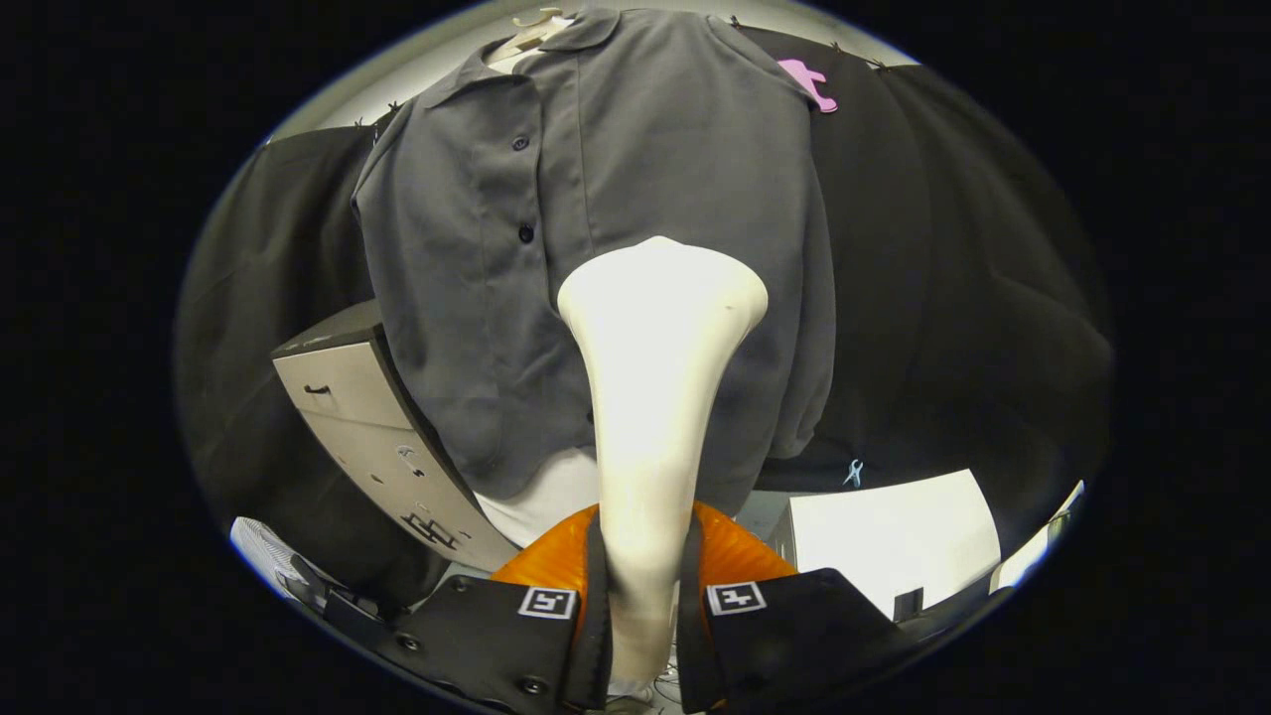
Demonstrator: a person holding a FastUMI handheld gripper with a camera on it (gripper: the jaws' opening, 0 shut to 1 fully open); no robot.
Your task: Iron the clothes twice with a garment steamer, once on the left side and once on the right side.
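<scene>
We have the claw (640, 606) closed on the neck of the garment steamer (655, 397), one finger pressing each side of its pale handle, so the tool sits firmly between them and rises straight ahead. Its broad head (663, 298) faces the grey button-up shirt (616, 199), which hangs on a hanger (531, 30) in front of the black booth cloth. The head lies over the shirt's lower half, just to the side of the button placket (523, 189) that is away from the grey cabinet (377, 437), and looks close to the fabric or on it; we cannot tell whether it truly touches. An orange part (546, 561) shows behind the fingers, just below the shirt's hem, and a white box (894, 531) stands lower still, on the far side of the shirt from the cabinet.

As to progress, we judge that a pass is in hand on that panel beside the placket, with the head low on the cloth. Nothing in the fabric tells us whether the other side has had its pass already: no steam or damp mark shows. At least one stroke, on the panel towards the cabinet, may remain
</scene>
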